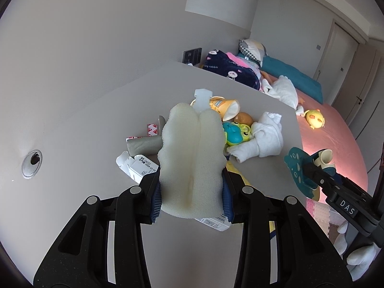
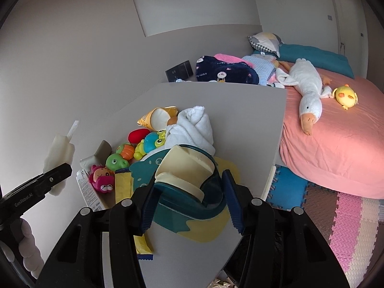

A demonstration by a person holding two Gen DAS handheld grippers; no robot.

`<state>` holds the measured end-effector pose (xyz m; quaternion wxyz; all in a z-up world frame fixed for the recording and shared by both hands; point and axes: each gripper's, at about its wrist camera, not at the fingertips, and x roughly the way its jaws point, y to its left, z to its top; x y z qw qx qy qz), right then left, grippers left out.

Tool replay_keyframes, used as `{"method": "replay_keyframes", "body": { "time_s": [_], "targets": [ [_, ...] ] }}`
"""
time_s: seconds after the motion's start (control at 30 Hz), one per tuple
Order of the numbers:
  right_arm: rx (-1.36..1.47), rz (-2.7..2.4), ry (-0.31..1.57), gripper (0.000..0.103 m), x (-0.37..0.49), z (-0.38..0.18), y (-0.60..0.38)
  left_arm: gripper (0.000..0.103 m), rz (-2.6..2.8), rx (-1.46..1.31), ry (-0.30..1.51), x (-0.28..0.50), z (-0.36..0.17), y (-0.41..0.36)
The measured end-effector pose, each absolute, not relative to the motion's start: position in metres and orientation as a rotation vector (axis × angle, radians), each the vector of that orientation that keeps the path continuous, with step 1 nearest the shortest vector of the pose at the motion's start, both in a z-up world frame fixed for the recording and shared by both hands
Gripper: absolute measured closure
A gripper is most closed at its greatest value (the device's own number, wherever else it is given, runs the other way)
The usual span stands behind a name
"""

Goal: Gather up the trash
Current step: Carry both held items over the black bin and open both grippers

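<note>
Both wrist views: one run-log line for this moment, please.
left gripper: shut on foam piece | right gripper: holds teal holder | desk: toys, wrappers

Sponge point(image 1: 192, 158): porous foam, matt, rough. Tabletop point(image 1: 96, 124): smooth, matt grey. Towel point(image 2: 192, 129): white terry cloth. Frog toy point(image 2: 153, 141): glossy plastic. Floor mat point(image 2: 348, 228): textured foam.

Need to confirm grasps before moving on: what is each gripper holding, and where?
Left gripper clamps the foam piece at its lower sides. Right gripper grips the teal dustpan across its near end.

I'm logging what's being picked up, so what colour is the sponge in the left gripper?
Pale cream, the sponge shows best in the left wrist view.
</note>
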<state>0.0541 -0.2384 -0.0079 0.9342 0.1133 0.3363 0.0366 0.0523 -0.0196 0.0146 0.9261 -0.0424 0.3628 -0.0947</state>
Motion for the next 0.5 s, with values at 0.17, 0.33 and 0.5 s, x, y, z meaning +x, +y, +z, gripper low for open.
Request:
{"method": "replay_keyframes", "body": {
  "time_s": [0.17, 0.33, 0.5],
  "targets": [
    [0.232, 0.056, 0.676, 0.05, 0.039, -0.003, -0.256, 0.064, -0.219, -0.054, 0.719, 0.043, 0.023, -0.041],
    [0.227, 0.031, 0.662, 0.05, 0.024, 0.005, -0.275, 0.064, -0.263, -0.071, 0.719, 0.04, 0.028, -0.066],
    [0.227, 0.002, 0.642, 0.05, 0.008, 0.013, -0.298, 0.064, -0.3, -0.054, 0.724, 0.036, 0.028, -0.093]
  ]
}}
